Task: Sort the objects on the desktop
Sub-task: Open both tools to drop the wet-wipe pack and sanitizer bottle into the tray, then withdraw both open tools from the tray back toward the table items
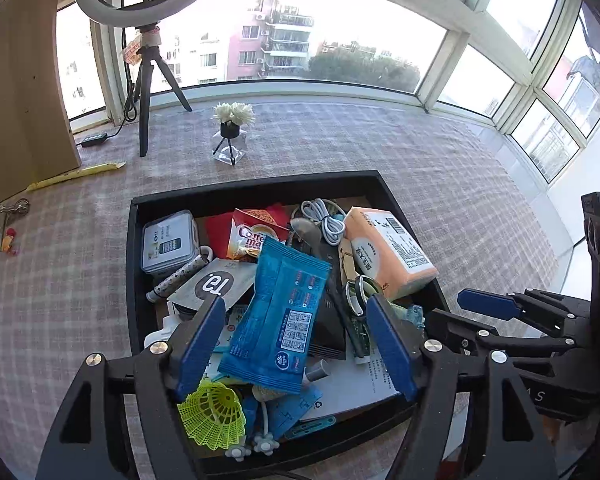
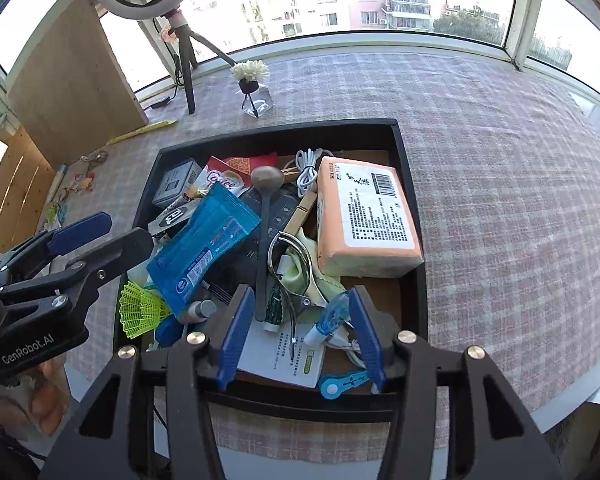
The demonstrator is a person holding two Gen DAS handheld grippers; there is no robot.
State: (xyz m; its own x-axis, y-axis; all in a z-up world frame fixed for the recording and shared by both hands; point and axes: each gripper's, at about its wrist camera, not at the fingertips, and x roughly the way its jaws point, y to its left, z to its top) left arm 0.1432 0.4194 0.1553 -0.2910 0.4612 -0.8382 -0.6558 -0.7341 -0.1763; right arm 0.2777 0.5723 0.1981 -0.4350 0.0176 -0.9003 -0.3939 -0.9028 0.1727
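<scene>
A black tray on the checked tablecloth is piled with small items. Among them are a blue wipes pack, an orange tissue pack, a yellow-green shuttlecock, a white cable and a dark spoon. My left gripper hangs open over the tray's near left part; the wipes pack lies below its fingers, untouched. My right gripper is open above the tray's near edge, over a white leaflet, holding nothing.
Behind the tray stand a ring-light tripod and a small flower vase. A wooden board leans at the left, with a yellow stick, keys and sweets near it. Windows line the back and right.
</scene>
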